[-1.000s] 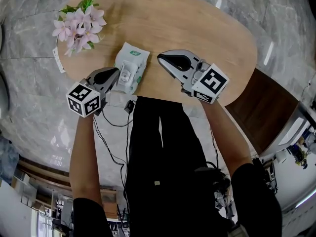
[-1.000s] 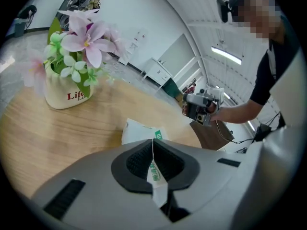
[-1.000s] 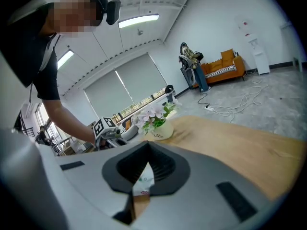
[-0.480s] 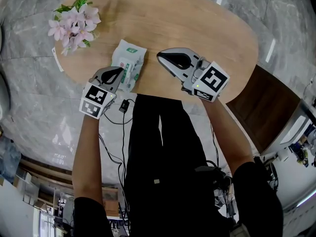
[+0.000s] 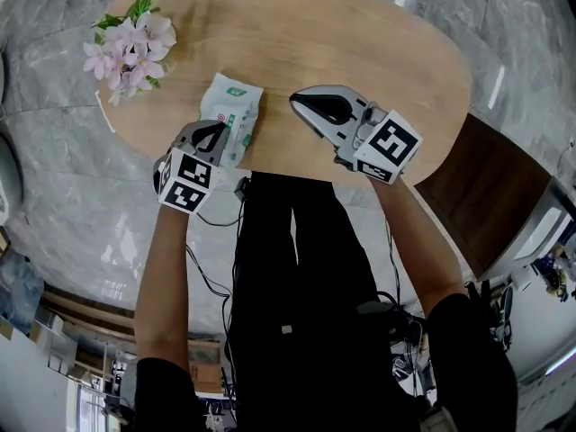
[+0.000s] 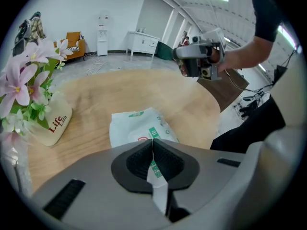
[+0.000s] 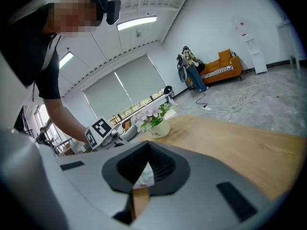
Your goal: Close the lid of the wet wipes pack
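We find the pack (image 5: 232, 104) lying flat on the table (image 5: 378, 43), near its front edge, right of the flowers (image 5: 130, 48). The left gripper (image 5: 218, 131) has its jaws pressed together, tips over the pack's near end; we cannot confirm contact. The right gripper (image 5: 297, 103), jaws likewise together and empty, is beside the pack.

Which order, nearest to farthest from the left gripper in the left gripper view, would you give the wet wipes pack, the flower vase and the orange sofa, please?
1. wet wipes pack: on the table, directly ahead of the left gripper.
2. flower vase: on the table, off to the left.
3. orange sofa: across the room by the far wall, upper left.
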`<control>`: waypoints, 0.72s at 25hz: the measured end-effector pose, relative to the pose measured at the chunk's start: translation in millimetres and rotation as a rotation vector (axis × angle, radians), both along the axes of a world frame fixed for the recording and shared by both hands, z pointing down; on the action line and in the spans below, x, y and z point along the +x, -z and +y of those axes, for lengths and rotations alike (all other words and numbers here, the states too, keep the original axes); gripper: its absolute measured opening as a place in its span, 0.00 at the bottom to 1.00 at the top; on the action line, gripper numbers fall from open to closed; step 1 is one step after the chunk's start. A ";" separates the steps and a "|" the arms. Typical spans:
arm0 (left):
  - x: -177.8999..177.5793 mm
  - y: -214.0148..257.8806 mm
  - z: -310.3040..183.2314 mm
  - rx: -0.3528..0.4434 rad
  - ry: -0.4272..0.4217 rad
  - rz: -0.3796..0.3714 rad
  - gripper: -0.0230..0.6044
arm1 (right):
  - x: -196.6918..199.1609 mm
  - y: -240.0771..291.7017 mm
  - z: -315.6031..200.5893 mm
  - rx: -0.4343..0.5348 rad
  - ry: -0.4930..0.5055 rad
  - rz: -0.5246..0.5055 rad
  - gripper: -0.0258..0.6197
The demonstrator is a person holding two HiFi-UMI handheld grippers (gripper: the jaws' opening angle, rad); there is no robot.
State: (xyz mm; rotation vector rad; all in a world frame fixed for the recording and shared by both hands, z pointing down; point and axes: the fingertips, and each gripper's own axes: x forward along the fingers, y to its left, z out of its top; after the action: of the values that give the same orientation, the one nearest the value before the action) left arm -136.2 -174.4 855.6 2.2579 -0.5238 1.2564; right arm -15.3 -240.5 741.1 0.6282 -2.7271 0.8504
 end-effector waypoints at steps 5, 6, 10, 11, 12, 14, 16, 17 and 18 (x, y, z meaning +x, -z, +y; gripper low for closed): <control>4.4 -5.4 0.8 0.031 -0.053 -0.085 0.07 | 3.8 -1.4 0.7 -0.003 -0.012 -0.003 0.06; 4.7 -5.8 1.1 0.037 -0.062 -0.098 0.06 | 4.4 -1.4 0.8 -0.002 -0.014 -0.004 0.06; 5.8 -7.5 2.0 0.059 -0.094 -0.147 0.06 | 7.8 -1.1 -0.3 -0.001 -0.021 -0.008 0.06; 5.9 -8.7 2.0 0.058 -0.097 -0.159 0.06 | 8.4 -1.0 -0.5 0.000 -0.022 -0.009 0.06; 6.1 -9.9 1.9 0.053 -0.098 -0.171 0.06 | 8.8 -0.9 -0.5 0.002 -0.022 -0.009 0.06; 6.8 -12.3 0.9 0.035 -0.099 -0.198 0.06 | 9.6 -1.2 -0.8 0.004 -0.021 -0.008 0.06; 8.1 -13.7 -0.1 0.027 -0.105 -0.221 0.06 | 10.4 -1.6 -1.4 0.005 -0.024 -0.006 0.06; 8.6 -14.0 -0.2 0.030 -0.108 -0.228 0.06 | 10.4 -1.4 -1.6 0.005 -0.026 -0.007 0.06; 8.8 -14.3 -0.1 0.035 -0.105 -0.229 0.06 | 9.8 -0.8 -1.6 0.006 -0.026 -0.008 0.06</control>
State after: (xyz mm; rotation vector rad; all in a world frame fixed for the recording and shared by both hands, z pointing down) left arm -127.4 -174.5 870.0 2.2080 -0.5177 1.5825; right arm -5.5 -242.1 741.9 0.6640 -2.7351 0.8521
